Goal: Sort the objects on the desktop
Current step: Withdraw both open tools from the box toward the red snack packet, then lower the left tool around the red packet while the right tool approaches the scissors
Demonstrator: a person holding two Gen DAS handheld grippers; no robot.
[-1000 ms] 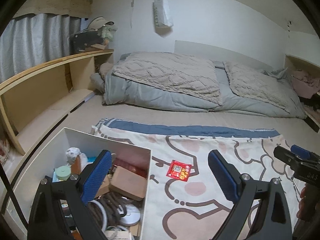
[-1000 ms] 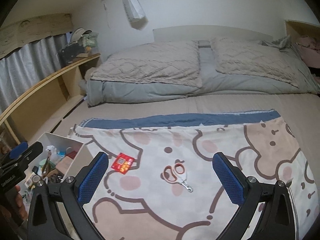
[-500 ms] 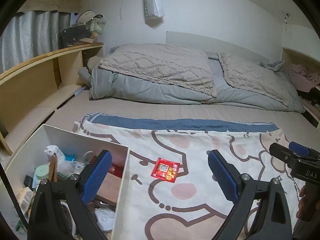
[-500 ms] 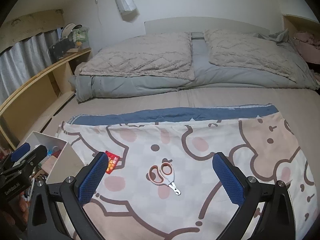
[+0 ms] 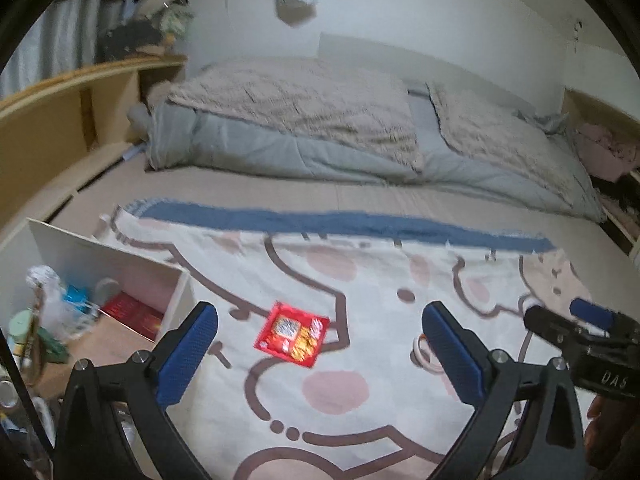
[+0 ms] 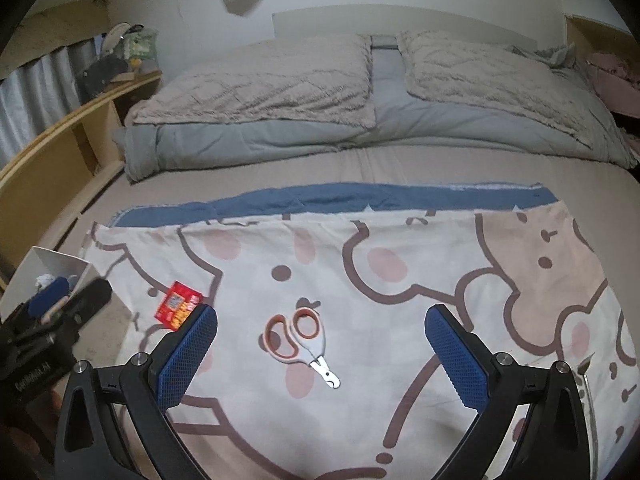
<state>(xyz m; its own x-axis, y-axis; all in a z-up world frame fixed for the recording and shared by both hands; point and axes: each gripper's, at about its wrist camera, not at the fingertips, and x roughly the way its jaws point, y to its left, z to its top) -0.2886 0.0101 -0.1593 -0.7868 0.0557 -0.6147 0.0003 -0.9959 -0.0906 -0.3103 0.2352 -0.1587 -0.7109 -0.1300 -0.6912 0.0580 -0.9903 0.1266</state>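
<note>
Two things are left loose on the cartoon-print blanket (image 6: 400, 280) spread over the bed: a red snack packet (image 5: 292, 334) and a small pair of pet nail clippers (image 6: 298, 338) with orange-rimmed handles. At the blanket's left edge stands an open white storage box (image 5: 100, 252), which already holds a jumble of small items: a red flat pack, a pale green jar, something blue, and clear wrapping whose contents are too blurred to name. Judging by that, part of the sorting seems done and these two pieces are what remains in view, though anything outside the pictures cannot be ruled out. The left gripper (image 5: 320, 356) has its jaws wide apart with nothing clamped; they have just been opening further, and the packet lies on the blanket in line with the gap, ahead of the blue pads (image 5: 188, 354) and not touched by them. The right gripper (image 6: 320, 356) likewise has its jaws spread, empty, with the clippers lying on the blanket between and slightly ahead of the tips, blade end toward the camera. Each gripper looks lined up on its own item, so picking up appears to be the step in hand, with the box the likely destination.
</note>
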